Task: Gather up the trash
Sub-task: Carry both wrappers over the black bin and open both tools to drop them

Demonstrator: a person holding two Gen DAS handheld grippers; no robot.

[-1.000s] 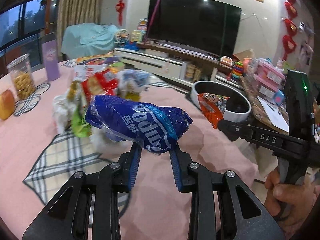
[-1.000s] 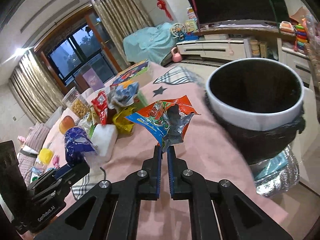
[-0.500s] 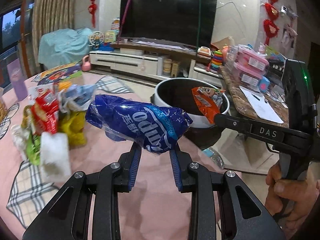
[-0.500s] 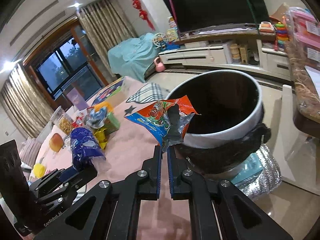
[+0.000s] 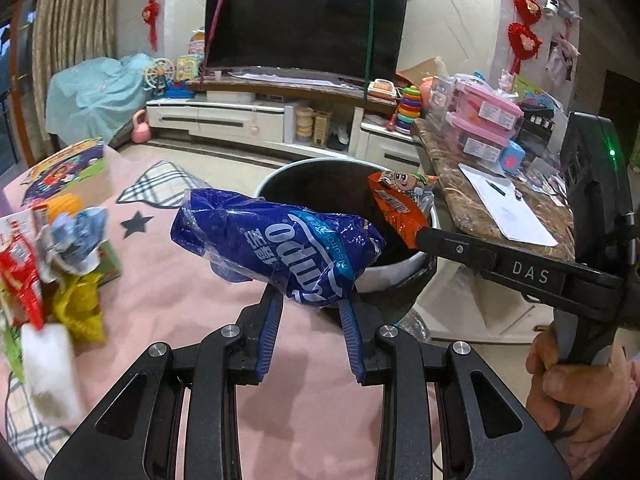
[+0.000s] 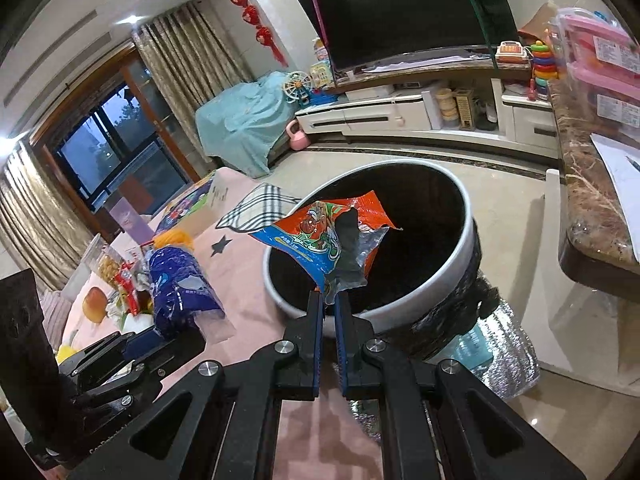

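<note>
Orange foil snack wrapper (image 6: 324, 236) pinched in your right gripper (image 6: 328, 300) probably hangs over the white-rimmed black bin (image 6: 466, 248), ready to drop; your left gripper (image 5: 310, 304) clamps the crumpled blue plastic bag (image 5: 276, 248).

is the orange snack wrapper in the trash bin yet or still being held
Held. The right gripper is shut on the orange wrapper, which hangs over the open trash bin.

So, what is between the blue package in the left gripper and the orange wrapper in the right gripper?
Only the open trash bin: in the left wrist view its dark inside separates the blue package from the orange wrapper, and nothing else lies there.
</note>
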